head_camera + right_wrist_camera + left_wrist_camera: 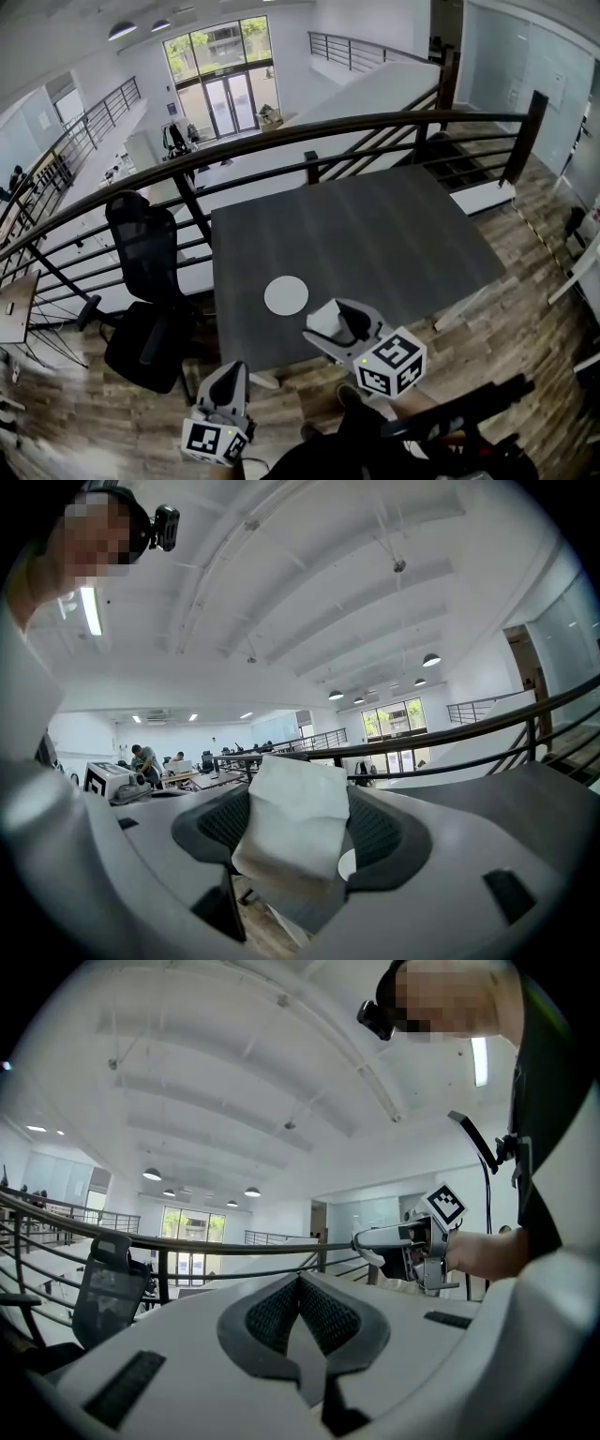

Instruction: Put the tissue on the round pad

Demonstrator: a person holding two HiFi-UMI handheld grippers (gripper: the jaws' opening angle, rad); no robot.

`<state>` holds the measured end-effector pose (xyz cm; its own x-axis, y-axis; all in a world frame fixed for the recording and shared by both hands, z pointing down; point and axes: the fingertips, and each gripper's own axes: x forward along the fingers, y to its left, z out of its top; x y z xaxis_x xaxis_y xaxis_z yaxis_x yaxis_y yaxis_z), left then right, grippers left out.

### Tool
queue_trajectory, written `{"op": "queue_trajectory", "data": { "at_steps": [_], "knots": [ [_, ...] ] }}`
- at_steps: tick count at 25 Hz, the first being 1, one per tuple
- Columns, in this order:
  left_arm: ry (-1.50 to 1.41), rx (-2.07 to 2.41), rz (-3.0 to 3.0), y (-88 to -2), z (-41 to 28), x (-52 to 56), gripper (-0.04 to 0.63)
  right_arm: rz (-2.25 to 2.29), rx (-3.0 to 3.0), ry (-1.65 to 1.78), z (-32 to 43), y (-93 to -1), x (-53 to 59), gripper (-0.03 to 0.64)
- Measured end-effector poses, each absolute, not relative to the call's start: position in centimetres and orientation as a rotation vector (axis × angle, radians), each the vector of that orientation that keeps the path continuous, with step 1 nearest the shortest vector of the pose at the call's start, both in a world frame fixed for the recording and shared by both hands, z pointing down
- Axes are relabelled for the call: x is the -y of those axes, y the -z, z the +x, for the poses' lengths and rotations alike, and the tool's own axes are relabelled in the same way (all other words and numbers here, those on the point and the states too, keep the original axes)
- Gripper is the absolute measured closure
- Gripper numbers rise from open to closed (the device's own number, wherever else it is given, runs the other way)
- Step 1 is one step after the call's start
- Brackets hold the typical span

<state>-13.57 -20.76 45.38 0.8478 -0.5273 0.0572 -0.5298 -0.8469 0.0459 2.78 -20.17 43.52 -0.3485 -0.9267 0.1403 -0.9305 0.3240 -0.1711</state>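
Observation:
A white round pad lies near the front edge of the dark grey table. My right gripper hovers just right of the pad, at the table's front edge, shut on a folded white tissue, whose tip shows in the head view. A sliver of the pad peeks out under the tissue in the right gripper view. My left gripper hangs lower left, off the table, above the floor. Its jaws meet with nothing between them.
A black office chair stands left of the table. A dark railing runs behind the table, with a drop to a lower floor beyond. Wooden floor lies in front and to the right. The right gripper shows in the left gripper view.

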Motion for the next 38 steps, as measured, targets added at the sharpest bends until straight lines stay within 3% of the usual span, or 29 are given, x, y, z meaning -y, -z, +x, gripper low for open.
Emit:
{"op": "queue_trajectory", "data": {
  "at_steps": [17, 38],
  "knots": [
    [-0.045, 1.078, 2.883, -39.9, -8.6, 25.6, 0.591, 1.574, 2.636, -0.320, 8.8, -40.3, 30.6, 0.288],
    [-0.103, 1.333, 2.758, -39.8, -5.9, 30.5, 0.591, 1.325, 2.604, -0.449, 11.0, -50.6, 42.0, 0.288]
  ]
}}
